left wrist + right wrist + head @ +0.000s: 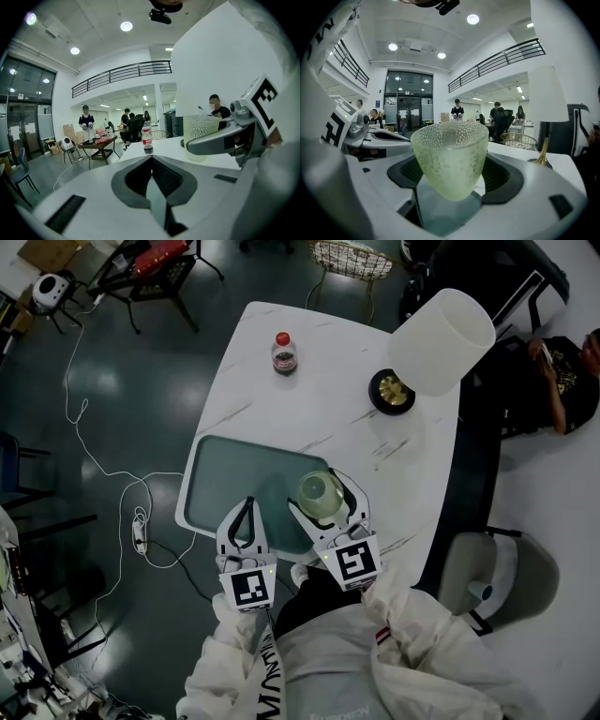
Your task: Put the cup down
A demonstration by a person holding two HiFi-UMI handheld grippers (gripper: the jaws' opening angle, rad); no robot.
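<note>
A pale green dimpled glass cup (pixel 322 495) stands upright between the jaws of my right gripper (pixel 324 499), which is shut on it. The cup (pixel 451 157) fills the right gripper view, with the teal tray (pixel 445 215) right under its base; I cannot tell whether it touches. It is over the tray's (pixel 234 479) right end. My left gripper (pixel 247 512) hangs over the tray's near edge, left of the cup, shut with nothing in it. In the left gripper view its jaws (pixel 151 164) meet, and the cup (pixel 201 136) shows at right.
A white marble table (pixel 319 418) carries the tray. A small bottle with a red cap (pixel 283 352) stands at the far side, and a lamp with a white shade (pixel 441 341) at the far right. Chairs and people surround the table; a cable lies on the floor at left.
</note>
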